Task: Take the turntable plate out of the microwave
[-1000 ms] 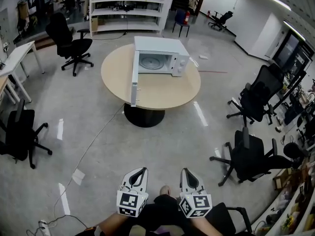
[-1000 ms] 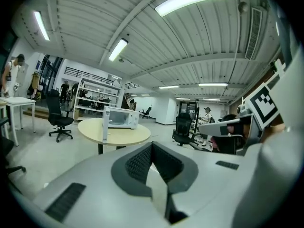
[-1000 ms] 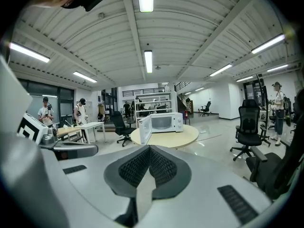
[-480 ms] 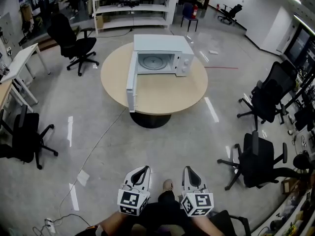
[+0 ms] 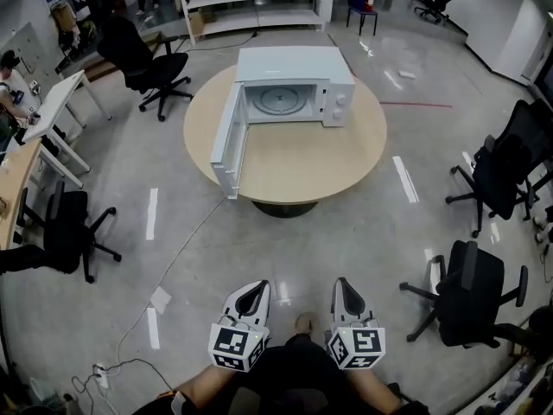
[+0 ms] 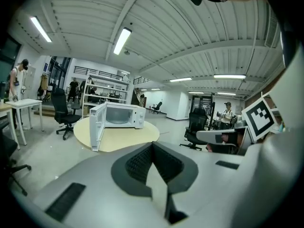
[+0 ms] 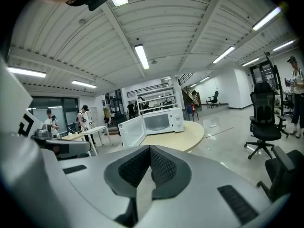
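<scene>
Holding both tools low and close to the body, the person has the left gripper point(image 5: 251, 290) and right gripper point(image 5: 345, 289) pressed closed on nothing, side by side and pointing ahead. The plate point(image 5: 282, 98) lies flat inside the microwave point(image 5: 298, 63), well away across bare floor point(image 5: 285, 249). The step in hand looks like the approach, with no reach begun.

To do it well, I would come in from the front right of the cavity. The door point(image 5: 226, 145) hangs open to the left, its far edge out near the rim of the round surface point(image 5: 333, 162). Both grippers need opening before they enter. One could lift the plate's rim while the other takes it from the opposite side. The plate is probably glass, so it may slip or chip against the cavity sill.

The straight path is open. A cable point(image 5: 173, 262) trails on the floor left of it, and chairs point(image 5: 471, 296) stand off to the right, clear of the line. The cavity walls and the door leave little sideways room.
</scene>
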A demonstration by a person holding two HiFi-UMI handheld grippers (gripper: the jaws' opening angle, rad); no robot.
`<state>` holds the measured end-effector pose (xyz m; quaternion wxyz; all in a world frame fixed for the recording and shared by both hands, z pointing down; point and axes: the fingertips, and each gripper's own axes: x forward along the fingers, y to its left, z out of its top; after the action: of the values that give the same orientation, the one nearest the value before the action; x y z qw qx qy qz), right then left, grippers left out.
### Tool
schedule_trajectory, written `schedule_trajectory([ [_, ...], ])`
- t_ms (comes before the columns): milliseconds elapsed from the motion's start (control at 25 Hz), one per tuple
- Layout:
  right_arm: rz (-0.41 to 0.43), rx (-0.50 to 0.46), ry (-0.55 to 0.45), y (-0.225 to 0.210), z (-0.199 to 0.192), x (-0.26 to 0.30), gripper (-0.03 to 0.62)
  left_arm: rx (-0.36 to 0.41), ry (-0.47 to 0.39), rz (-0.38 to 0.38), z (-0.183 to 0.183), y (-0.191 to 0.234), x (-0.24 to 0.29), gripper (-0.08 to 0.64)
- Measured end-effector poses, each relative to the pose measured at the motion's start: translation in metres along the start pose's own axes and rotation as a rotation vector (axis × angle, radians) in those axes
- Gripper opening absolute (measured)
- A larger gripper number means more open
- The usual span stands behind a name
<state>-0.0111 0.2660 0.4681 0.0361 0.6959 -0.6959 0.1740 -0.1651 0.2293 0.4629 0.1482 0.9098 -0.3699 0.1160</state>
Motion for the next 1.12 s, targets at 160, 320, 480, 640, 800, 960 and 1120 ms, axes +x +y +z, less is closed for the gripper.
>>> schedule_trajectory([
  [160,0.038,-0.009,-0.027,-0.029,0.019,0.016,0.015,-0.004,-0.004,0.03,0.012,-0.016,0.026,0.046],
  [320,0.076,-0.032,-0.055,-0.05,0.033,0.026,0.015,-0.012,-0.014,0.067,0.017,-0.026,0.044,0.046],
  [480,0.091,-0.033,-0.066,-0.067,0.04,0.031,0.015,-0.003,-0.02,0.083,0.023,-0.034,0.059,0.046],
  [640,0.081,-0.02,-0.058,-0.079,0.04,0.036,0.015,0.014,-0.029,0.08,0.03,-0.038,0.071,0.046],
  [800,0.074,-0.036,-0.043,-0.085,0.041,0.047,0.015,0.017,-0.022,0.063,0.031,-0.035,0.089,0.046],
  [960,0.04,-0.046,-0.023,-0.097,0.044,0.063,0.015,0.022,-0.024,0.023,0.038,-0.031,0.12,0.047],
  [1120,0.007,-0.063,-0.014,-0.099,0.057,0.097,0.015,0.01,-0.026,-0.013,0.052,-0.008,0.155,0.047],
])
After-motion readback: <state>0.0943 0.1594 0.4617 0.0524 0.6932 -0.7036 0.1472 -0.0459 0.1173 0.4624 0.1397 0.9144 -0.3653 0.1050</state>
